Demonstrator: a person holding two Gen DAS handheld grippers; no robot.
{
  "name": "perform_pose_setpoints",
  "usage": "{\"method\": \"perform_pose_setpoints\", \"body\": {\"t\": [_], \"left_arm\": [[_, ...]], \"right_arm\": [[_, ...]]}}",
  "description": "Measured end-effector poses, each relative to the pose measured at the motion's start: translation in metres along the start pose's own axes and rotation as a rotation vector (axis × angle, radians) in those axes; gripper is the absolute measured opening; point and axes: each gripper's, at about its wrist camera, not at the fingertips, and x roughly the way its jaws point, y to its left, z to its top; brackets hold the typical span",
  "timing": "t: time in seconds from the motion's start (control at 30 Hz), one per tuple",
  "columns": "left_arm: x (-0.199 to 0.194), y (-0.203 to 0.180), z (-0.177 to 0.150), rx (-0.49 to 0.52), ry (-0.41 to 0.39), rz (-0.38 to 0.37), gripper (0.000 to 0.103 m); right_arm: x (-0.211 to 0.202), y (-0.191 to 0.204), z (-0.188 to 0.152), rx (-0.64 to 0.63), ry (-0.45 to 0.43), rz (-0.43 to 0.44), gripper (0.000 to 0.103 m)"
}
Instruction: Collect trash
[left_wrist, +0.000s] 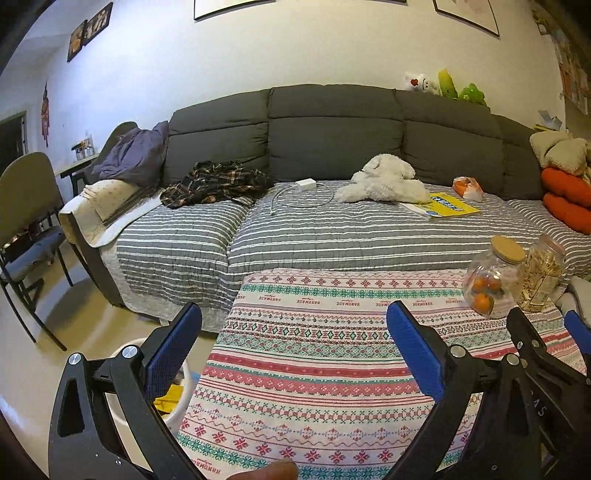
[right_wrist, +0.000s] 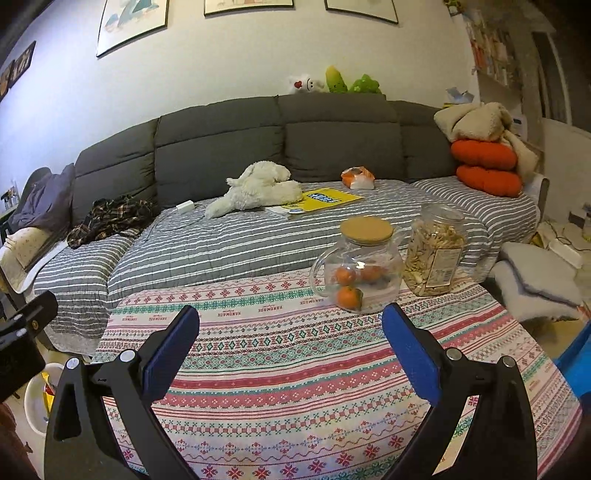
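My left gripper (left_wrist: 293, 317) is open and empty above the patterned tablecloth (left_wrist: 317, 369). My right gripper (right_wrist: 290, 319) is open and empty over the same tablecloth (right_wrist: 295, 369); it also shows at the right edge of the left wrist view (left_wrist: 546, 332). A white trash bin (left_wrist: 181, 402) with yellow scraps inside stands on the floor left of the table, below my left finger; it also shows in the right wrist view (right_wrist: 35, 398). An orange and white wrapper (left_wrist: 467, 187) lies on the sofa seat near the backrest, also seen in the right wrist view (right_wrist: 356, 178).
A glass jar of oranges (right_wrist: 356, 269) and a snack jar (right_wrist: 436, 254) stand at the table's far right. On the sofa (left_wrist: 332, 125): white plush toy (left_wrist: 384, 181), yellow booklet (left_wrist: 448, 205), charger with cable (left_wrist: 304, 184), plaid shirt (left_wrist: 218, 182), orange cushions (right_wrist: 487, 168). A chair (left_wrist: 29, 229) stands left.
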Motion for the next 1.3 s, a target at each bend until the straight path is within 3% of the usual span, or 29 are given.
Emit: {"method": "perform_pose_setpoints", "body": {"t": [1.3], "left_arm": [[0.0040, -0.0013, -0.0035, 0.005, 0.026, 0.001, 0.096]], "right_arm": [[-0.0065, -0.0069, -0.0033, 0.013, -0.008, 0.014, 0.096]]}}
